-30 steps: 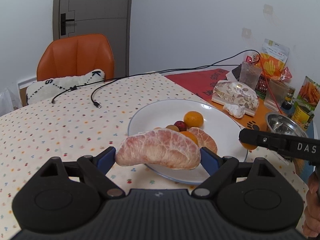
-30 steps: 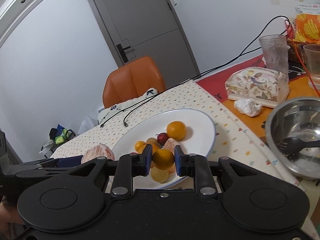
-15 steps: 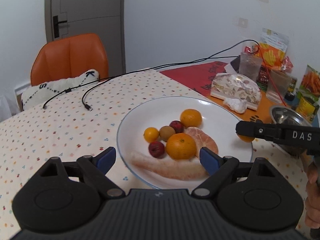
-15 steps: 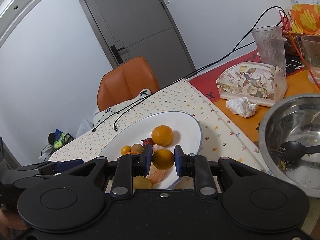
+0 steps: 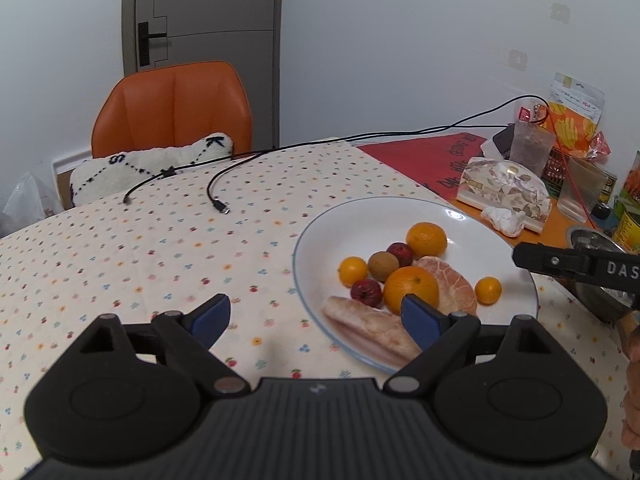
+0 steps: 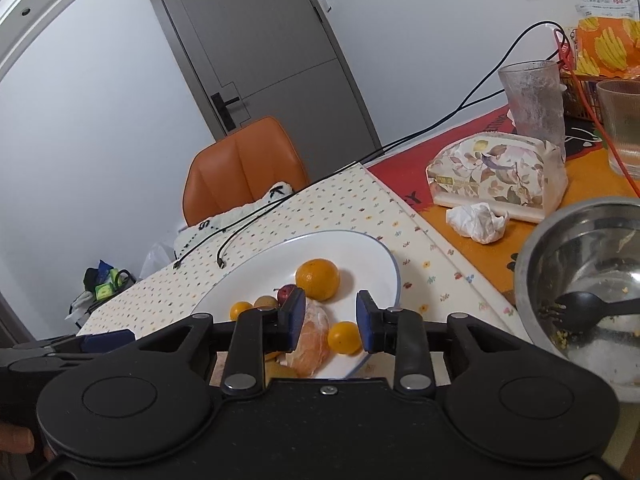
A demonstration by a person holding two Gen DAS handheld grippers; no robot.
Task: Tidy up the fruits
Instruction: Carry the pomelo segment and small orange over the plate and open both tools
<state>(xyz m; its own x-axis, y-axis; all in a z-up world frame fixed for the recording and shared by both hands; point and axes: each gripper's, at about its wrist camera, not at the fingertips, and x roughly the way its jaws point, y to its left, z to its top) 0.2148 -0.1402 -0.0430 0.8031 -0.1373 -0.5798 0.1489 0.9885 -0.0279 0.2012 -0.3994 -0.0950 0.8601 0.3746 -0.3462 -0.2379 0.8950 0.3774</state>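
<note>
A white plate [image 5: 360, 216] [image 6: 360, 248] on the dotted tablecloth holds the fruit. On it lie a pomelo segment [image 5: 364, 330], a peeled orange-pink segment [image 5: 452, 284] [image 6: 314, 340], two oranges [image 5: 410, 288] [image 5: 426, 239], small red and brown fruits, and two small yellow-orange fruits. One small yellow-orange fruit [image 5: 488, 290] [image 6: 344, 338] rests at the plate's near right. My left gripper [image 5: 316, 318] is open, empty, over the cloth at the plate's near-left rim. My right gripper [image 6: 331, 318] is open just above the small fruit, its fingers [image 5: 560, 262] reaching in from the right.
A steel bowl [image 6: 580, 272] with a black spoon sits right of the plate. Behind it are a floral tissue pack [image 6: 496, 176], a crumpled tissue [image 6: 476, 222], two glasses and snack bags. Black cables [image 5: 216, 200] cross the cloth. An orange chair [image 5: 172, 108] stands at the far side.
My left gripper opened and left the pomelo segment on the plate, then drew back to the left. My right gripper opened and the small yellow-orange fruit now lies on the plate.
</note>
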